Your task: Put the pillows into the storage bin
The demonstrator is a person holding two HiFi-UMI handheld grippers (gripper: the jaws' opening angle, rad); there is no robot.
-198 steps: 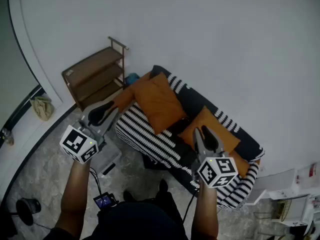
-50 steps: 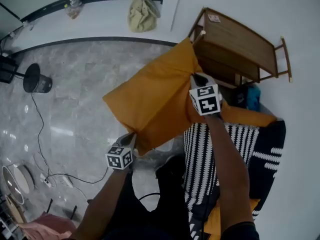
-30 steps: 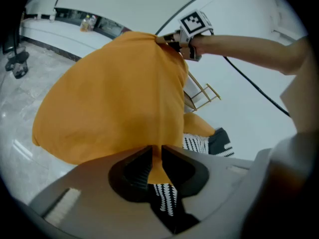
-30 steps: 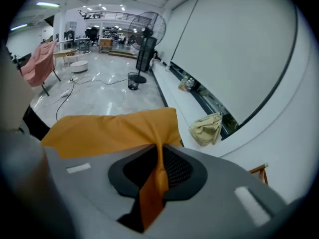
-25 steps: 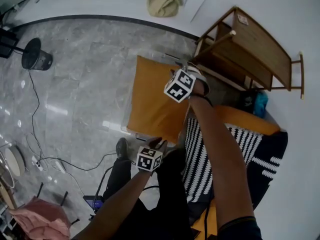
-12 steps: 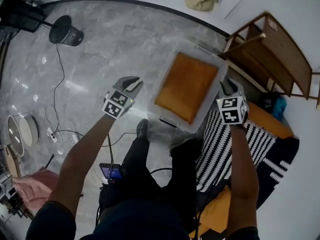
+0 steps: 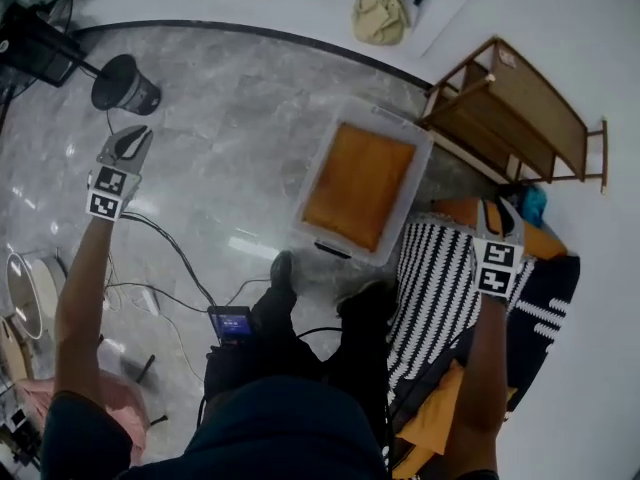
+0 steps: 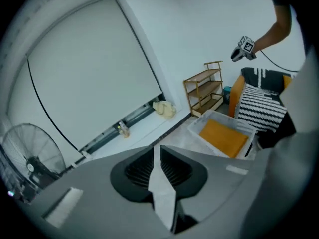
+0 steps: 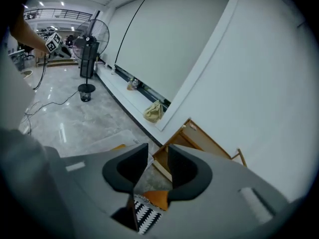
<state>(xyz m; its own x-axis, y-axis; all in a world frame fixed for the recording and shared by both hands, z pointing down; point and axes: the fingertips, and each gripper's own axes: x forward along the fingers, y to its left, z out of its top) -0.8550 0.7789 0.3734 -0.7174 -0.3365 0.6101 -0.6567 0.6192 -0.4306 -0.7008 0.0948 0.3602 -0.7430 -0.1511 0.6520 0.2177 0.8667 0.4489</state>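
An orange pillow (image 7: 358,183) lies flat inside the clear storage bin (image 7: 388,117) on the floor; the left gripper view shows the same pillow (image 8: 223,136) from afar. My left gripper (image 7: 131,140) is raised far to the left of the bin. Its jaws have just been closing to a narrow slit with nothing between them (image 8: 154,151). My right gripper (image 7: 496,211) hangs open and empty over the black-and-white striped sofa (image 7: 430,288). A second orange pillow (image 7: 455,213) rests on the sofa by that gripper and shows below its jaws (image 9: 158,198).
A wooden shelf (image 7: 520,98) stands behind the bin, against the wall. A beige bag (image 7: 378,13) lies by the skirting. A black fan base (image 7: 125,86), cables (image 7: 170,248) and a small device (image 7: 230,320) sit on the marble floor near my feet.
A second ago both grippers held the pillow above the bin. It now lies in the bin, let go. The left gripper has swung far left; the right has drawn back over the sofa.
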